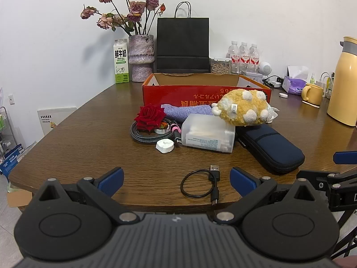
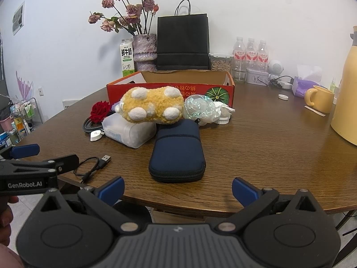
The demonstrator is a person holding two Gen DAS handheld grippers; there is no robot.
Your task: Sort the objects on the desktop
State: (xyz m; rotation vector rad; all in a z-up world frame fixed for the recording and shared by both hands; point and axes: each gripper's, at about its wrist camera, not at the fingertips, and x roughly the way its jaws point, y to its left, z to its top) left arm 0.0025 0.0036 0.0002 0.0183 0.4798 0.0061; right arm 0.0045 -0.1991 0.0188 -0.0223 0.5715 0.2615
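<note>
A pile lies in front of an open red cardboard box (image 1: 178,91) (image 2: 156,88): a yellow plush toy (image 1: 243,108) (image 2: 151,106) on a translucent plastic box (image 1: 207,136) (image 2: 128,131), a navy zip case (image 1: 270,147) (image 2: 177,154), a red rose (image 1: 149,116) (image 2: 99,110), a braided cable (image 1: 142,136), a white plug (image 1: 164,146) (image 2: 96,136) and a purple cloth (image 1: 185,111). A short black USB cable (image 1: 200,184) (image 2: 92,165) lies near the front edge. My left gripper (image 1: 177,179) and right gripper (image 2: 178,191) are open and empty, at the table's front edge.
At the back stand a milk carton (image 1: 121,61), a vase of dried roses (image 1: 141,58), a black paper bag (image 1: 182,44) and water bottles (image 1: 244,54). A yellow mug (image 2: 321,99), a thermos (image 1: 343,82) and a tissue pack (image 1: 294,82) are at the right. Crinkled plastic (image 2: 200,107) lies behind the case.
</note>
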